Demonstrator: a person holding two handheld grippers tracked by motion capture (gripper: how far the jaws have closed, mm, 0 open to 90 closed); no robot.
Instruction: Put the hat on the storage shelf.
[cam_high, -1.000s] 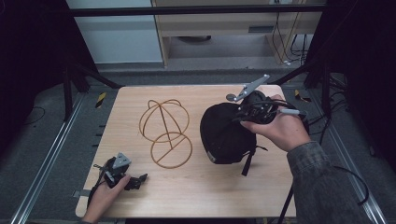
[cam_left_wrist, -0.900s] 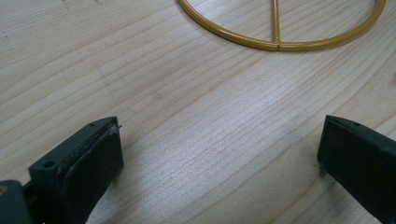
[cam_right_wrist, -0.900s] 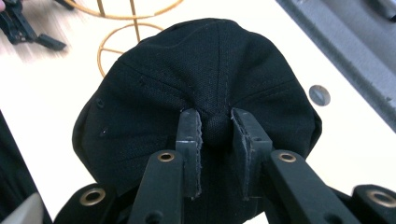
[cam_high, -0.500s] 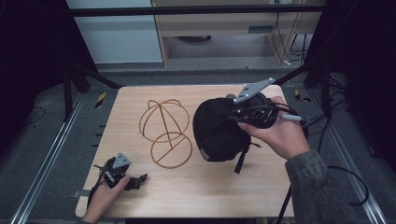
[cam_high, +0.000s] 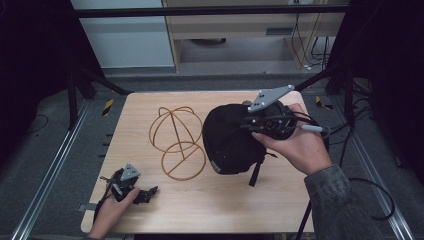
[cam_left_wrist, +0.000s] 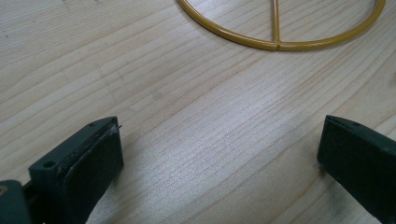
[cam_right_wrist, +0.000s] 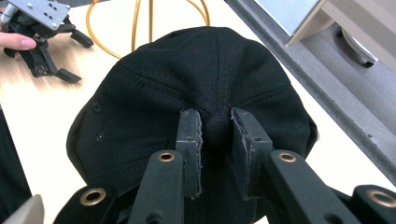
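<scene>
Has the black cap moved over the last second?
Yes. The black cap, pinched at its top button by the right gripper, has shifted left toward the gold wire stand and tilted up off the table; it now overlaps the stand's right edge.

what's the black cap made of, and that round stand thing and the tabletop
The black cap looks like matte woven cloth: stitched seam lines, sewn eyelets and a covered crown button, which the right tongs pinch. The round stand seems thin bent metal wire with a glossy yellow-gold coating; a joint shows where the rods meet. The tabletop shows pale wood grain, either solid wood or laminate.
</scene>
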